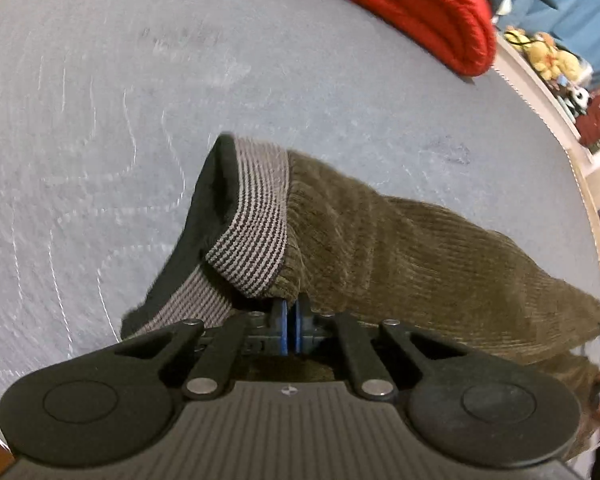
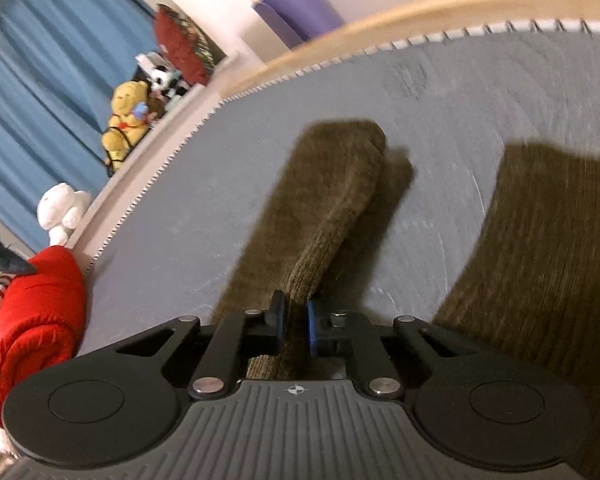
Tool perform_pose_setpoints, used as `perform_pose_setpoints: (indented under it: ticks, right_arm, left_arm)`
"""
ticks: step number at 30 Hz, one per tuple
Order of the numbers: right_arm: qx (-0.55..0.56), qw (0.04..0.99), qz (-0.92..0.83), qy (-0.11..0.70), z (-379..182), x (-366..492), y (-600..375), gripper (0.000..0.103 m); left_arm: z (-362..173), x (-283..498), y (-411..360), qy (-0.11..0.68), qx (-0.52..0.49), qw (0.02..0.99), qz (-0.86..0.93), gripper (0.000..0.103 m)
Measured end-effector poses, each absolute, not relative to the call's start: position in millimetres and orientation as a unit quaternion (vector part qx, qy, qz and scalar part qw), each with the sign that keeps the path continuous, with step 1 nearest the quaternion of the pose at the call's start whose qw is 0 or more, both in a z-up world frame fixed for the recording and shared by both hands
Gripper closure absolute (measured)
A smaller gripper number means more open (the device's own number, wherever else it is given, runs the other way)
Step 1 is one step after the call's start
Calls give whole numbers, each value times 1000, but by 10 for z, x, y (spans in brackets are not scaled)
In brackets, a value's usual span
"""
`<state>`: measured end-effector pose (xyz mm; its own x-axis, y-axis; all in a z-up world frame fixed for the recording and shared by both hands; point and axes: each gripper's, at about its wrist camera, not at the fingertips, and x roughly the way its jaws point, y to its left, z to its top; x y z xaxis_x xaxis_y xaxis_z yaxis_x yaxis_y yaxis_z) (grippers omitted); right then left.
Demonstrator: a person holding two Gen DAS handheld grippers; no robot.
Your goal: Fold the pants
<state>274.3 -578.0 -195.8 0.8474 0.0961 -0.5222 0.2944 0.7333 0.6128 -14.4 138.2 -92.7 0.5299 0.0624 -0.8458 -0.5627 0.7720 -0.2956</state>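
Pinching the corduroy pants just behind the striped waistband, the left gripper has its fingers clamped together on cloth; the right gripper fingers clamp a pant leg, ready to lift off the mattress for folding.
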Motion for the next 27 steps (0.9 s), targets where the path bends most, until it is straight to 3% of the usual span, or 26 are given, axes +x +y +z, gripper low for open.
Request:
perform_pose_setpoints:
  ticks: [6,11,16,19,22,25,26,27]
  right_arm:
    - [315,920,-28,231,-1187,2374,-5817,94]
    - [262,920,-70,282,-673,1829,-5965,95]
    - [273,867,-140,394,-821,1228,-6295,95]
    - [345,833,-144,408,-1094,998,-6620,94]
    - [382,833,-124,381,-1236,970,-6907,87]
    - [421,831,-108,347,-1417,1051,-7185,53]
    - [429,828,-112,343,-1506,1058,-7271,46]
    - [436,826,-115,339,-1578,1085,-7350,46]
  left_arm:
    - [-519,-432,1345,362,-245,879,191,101]
    - [-465,-751,1451,358,-269,873,194,101]
    - [-704,-837,1517,449,-281,830,177,100]
    - [-789,-855,1630,470,-293,807,205,90]
    - [-652,-876,1680,442,-267,817,257,86]
    - [-488,-883,1661,401,-252,836,278,85]
    - [-452,-862,1615,390,-243,844,275,85]
    - [-404,-854,1546,379,-230,854,271,85]
